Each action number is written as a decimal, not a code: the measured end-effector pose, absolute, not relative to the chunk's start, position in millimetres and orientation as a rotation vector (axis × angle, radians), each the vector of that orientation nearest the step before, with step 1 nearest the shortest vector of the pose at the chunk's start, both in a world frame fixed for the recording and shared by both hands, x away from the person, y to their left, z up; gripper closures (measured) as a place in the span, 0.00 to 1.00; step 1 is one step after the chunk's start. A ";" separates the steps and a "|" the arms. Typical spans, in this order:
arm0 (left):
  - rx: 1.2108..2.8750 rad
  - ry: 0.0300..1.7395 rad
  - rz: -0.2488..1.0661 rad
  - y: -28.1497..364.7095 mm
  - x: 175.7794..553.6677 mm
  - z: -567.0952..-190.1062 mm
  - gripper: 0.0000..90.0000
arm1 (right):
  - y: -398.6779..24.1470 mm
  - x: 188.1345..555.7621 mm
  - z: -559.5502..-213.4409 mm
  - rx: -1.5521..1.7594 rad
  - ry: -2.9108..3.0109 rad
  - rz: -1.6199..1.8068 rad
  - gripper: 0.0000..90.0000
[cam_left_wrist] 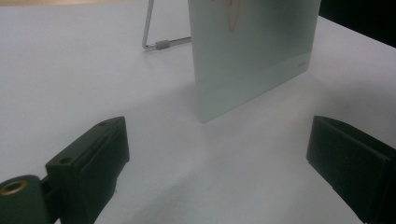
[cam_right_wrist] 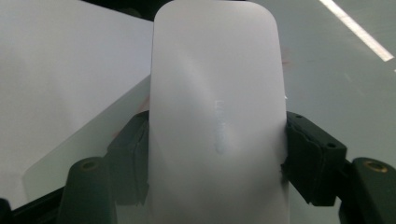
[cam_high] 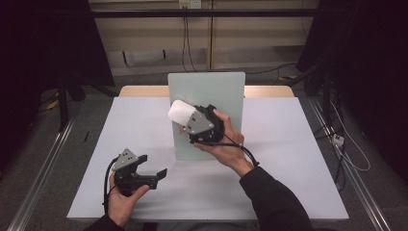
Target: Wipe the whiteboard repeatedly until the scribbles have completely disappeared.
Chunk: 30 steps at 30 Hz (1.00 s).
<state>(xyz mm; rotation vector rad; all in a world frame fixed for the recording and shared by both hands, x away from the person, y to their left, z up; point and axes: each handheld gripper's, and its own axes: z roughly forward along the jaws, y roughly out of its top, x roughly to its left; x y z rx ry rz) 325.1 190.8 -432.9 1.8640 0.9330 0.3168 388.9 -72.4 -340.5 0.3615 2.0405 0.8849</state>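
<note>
White eraser block clamped between right gripper jaws, held against upper left of upright pale-green board at table middle. Faint red marks on board. Left gripper near left, low over table, jaws wide apart, nothing held.

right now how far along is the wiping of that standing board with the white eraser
Done: the right gripper is shut on the white eraser and has it up at the board, near its upper left.
In hand: the eraser is at the board face; contact can't be confirmed.
Left: red marks remain on the board. The left gripper sits open, low over the table.
</note>
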 end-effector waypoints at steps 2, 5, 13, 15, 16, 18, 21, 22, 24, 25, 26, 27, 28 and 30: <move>1.861 0.932 0.315 190.8 325.3 -433.1 0.06 | -77.1 391.9 -332.0 0.385 2.016 0.889 0.35; 1.863 0.934 0.316 190.5 325.1 -433.0 0.06 | -82.9 395.5 -321.0 0.413 1.981 0.891 0.35; 1.861 0.936 0.312 190.4 325.5 -433.6 0.06 | -79.7 396.3 -320.9 0.420 1.964 0.869 0.35; 1.863 0.936 0.314 190.3 325.1 -433.4 0.06 | -75.5 392.9 -329.0 0.406 2.004 0.870 0.35; 1.863 0.934 0.316 190.3 324.9 -433.1 0.06 | -72.9 390.8 -334.1 0.397 2.016 0.863 0.35; 1.863 0.934 0.315 190.4 325.0 -433.0 0.06 | -65.5 384.3 -351.2 0.378 2.067 0.869 0.35; 1.863 0.936 0.314 190.4 325.1 -433.3 0.06 | -61.1 380.1 -362.6 0.356 2.103 0.860 0.35; 1.863 0.935 0.317 190.4 325.1 -433.3 0.06 | -58.7 377.7 -367.6 0.354 2.124 0.853 0.35; 1.864 0.935 0.312 190.3 325.0 -433.2 0.06 | -55.8 375.4 -374.1 0.333 2.155 0.841 0.35; 1.864 0.934 0.315 190.3 324.8 -433.1 0.06 | -55.0 374.7 -375.7 0.332 2.163 0.837 0.35; 1.863 0.934 0.316 190.2 324.8 -433.0 0.06 | -55.0 374.7 -375.5 0.332 2.163 0.837 0.35; 1.863 0.934 0.315 190.4 324.9 -432.9 0.06 | -55.7 375.5 -374.1 0.333 2.170 0.841 0.35; 1.863 0.935 0.315 190.5 325.0 -433.0 0.06 | -56.3 376.0 -372.3 0.336 2.165 0.839 0.35; 1.864 0.934 0.315 190.6 325.1 -433.2 0.06 | -58.2 378.1 -365.9 0.349 2.145 0.845 0.35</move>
